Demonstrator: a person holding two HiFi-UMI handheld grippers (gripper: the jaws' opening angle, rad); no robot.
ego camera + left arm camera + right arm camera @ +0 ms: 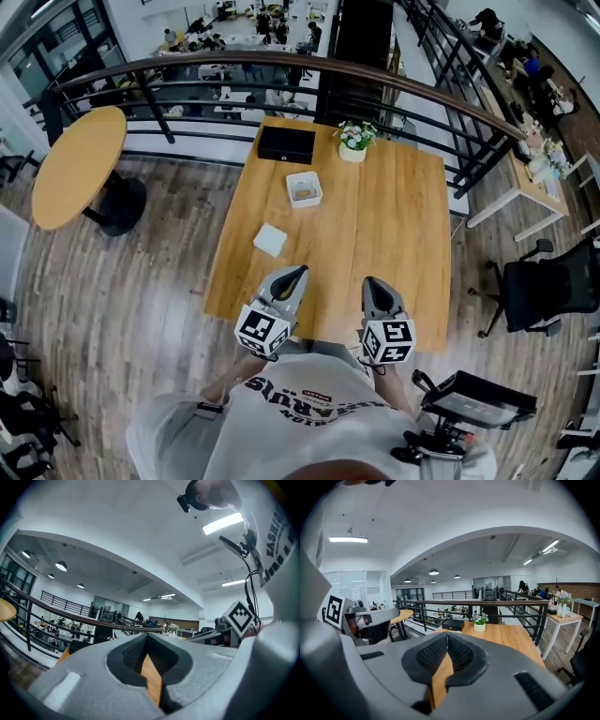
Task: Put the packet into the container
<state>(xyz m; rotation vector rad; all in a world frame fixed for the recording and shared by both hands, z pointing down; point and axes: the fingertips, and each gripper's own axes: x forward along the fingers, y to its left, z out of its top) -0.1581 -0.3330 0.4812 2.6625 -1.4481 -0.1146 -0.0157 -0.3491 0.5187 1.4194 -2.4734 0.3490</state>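
Right half of table: bare wood from near edge to far edge, free to pass over.
Left-centre: white packet lying flat, white container beyond it, apart, with a bare strip between.
Far edge: black box and flower pot, with a gap between.
Behind far edge: curved railing closing off the back.
Near edge: left gripper and right gripper side by side, jaws together, with bare wood between.
Left side: floor, then round table well apart.

light: bright, even — ceiling strips | edges: fisheye-warped, dark-vignetted | focus: sharp
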